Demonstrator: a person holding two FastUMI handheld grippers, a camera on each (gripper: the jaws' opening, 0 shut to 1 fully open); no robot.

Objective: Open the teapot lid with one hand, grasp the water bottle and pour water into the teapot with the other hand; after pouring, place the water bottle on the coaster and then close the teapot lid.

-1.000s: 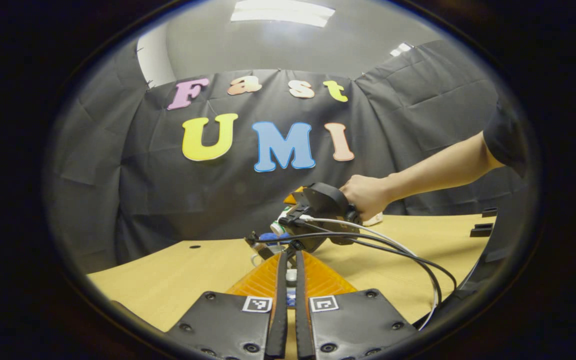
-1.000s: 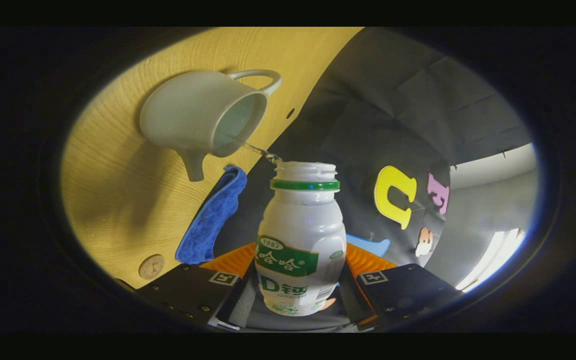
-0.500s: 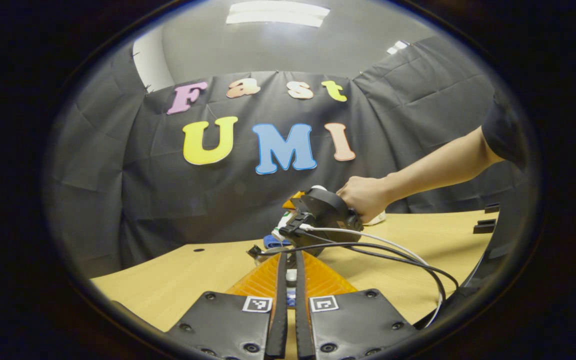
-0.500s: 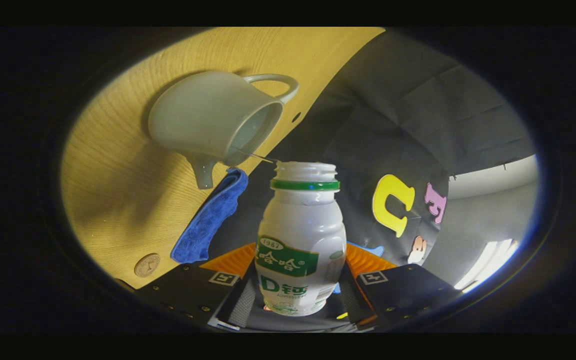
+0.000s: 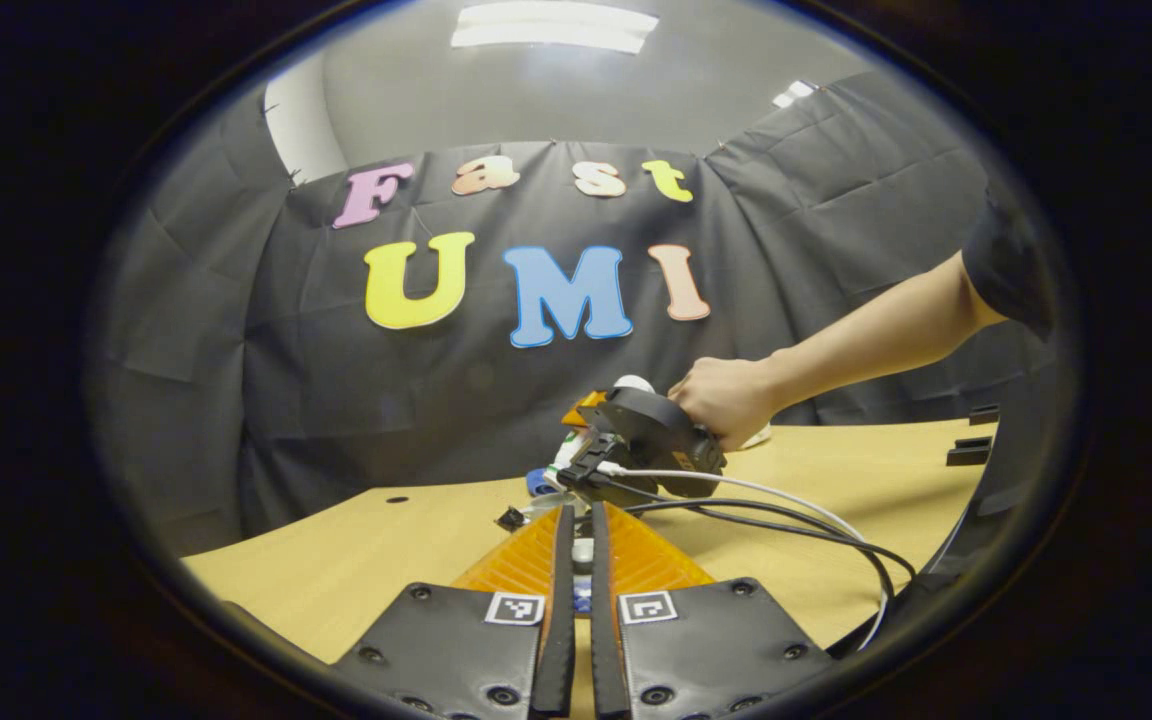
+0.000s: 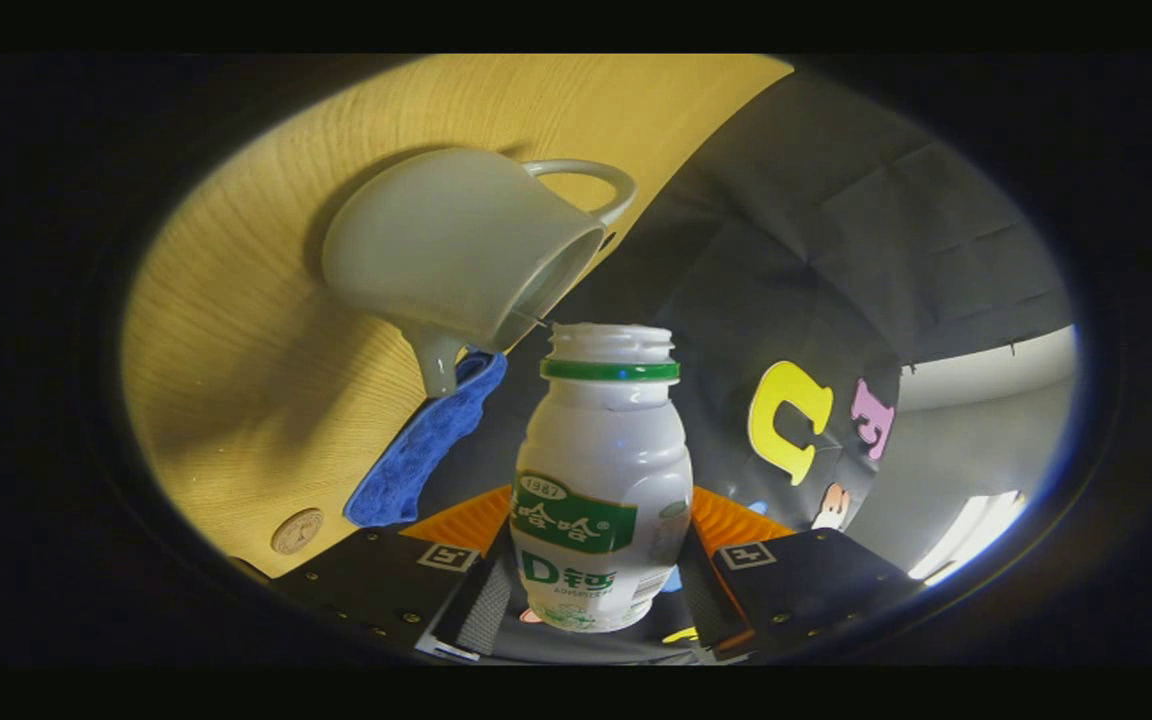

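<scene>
In the right gripper view my right gripper [image 6: 596, 575] is shut on the white water bottle [image 6: 601, 480] with the green neck ring, its cap off. The bottle's mouth lies close to the rim of the pale teapot [image 6: 446, 250], whose top is open, and a thin thread of water [image 6: 534, 320] joins them. A small round coaster [image 6: 297, 531] lies on the table. In the left gripper view my left gripper [image 5: 578, 515] has its fingers nearly together on a small white piece, the teapot lid [image 5: 583, 553]. Beyond it a hand [image 5: 726, 400] holds the right gripper [image 5: 641, 445].
A blue cloth [image 6: 426, 440] lies on the wooden table [image 5: 336, 560] beside the teapot, between it and the coaster. Cables [image 5: 806, 520] trail from the right gripper across the table. Small black pieces [image 5: 966, 455] sit at the table's far right edge.
The stream from the bottle has thinned to a thread. In the right gripper view the teapot has slid right and nearer the bottle mouth. In the left gripper view the right gripper has risen slightly.
</scene>
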